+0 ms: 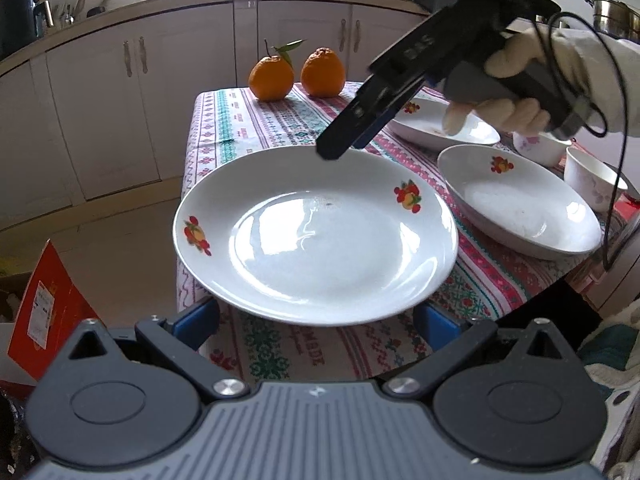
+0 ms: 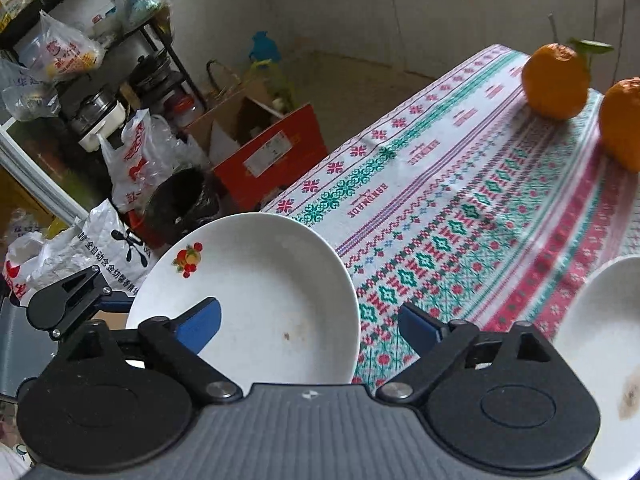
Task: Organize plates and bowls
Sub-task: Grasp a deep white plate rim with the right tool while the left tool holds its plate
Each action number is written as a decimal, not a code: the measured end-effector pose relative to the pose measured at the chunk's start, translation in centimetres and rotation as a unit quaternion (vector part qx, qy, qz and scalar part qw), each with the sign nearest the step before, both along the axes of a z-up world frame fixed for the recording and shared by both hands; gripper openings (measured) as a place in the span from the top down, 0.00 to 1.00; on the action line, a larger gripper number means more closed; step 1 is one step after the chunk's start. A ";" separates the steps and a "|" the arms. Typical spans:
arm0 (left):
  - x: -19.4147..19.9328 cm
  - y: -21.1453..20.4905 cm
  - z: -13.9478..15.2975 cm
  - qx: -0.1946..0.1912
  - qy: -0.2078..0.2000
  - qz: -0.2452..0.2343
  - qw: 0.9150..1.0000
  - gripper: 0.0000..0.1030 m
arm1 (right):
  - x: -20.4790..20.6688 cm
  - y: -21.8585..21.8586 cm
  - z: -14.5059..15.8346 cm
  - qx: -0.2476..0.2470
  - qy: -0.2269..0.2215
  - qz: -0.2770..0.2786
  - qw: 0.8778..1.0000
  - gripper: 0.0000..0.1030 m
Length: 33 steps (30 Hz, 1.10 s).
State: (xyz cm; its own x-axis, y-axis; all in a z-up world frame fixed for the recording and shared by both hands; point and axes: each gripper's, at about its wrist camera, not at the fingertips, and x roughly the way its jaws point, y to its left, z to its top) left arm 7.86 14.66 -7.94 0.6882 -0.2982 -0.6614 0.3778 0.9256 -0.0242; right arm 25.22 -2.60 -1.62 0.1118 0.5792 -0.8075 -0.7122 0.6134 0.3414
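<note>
Left tongs [image 1: 316, 316] gaped wide around the near rim of the plate [image 1: 316, 236] at the counter [image 1: 492, 280] edge, pads apart from it. Right tongs [image 2: 310, 322] stood open and empty over the plate's 12 o'clock rim; two more dishes [image 1: 520, 200] lay at 2 o'clock.

White plate [image 2: 256, 300] at tablecloth [image 2: 480, 208] edge, right tool [image 2: 310, 326] open above it, two oranges [image 2: 556, 80] beyond
</note>
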 end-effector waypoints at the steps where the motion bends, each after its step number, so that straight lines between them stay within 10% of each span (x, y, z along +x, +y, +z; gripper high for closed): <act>1: 0.1 0.0 0.0 -0.002 0.001 -0.002 1.000 0.01 | 0.3 0.2 -0.2 -0.001 0.004 0.003 1.000 0.10; 13: 0.5 0.2 0.0 -0.009 0.005 -0.019 1.000 0.01 | 1.5 1.6 -1.5 0.009 0.046 0.035 0.998 0.29; 33: 1.6 0.0 0.0 0.003 0.022 -0.035 0.999 0.01 | 2.6 1.5 -1.8 0.026 0.093 0.042 0.994 0.29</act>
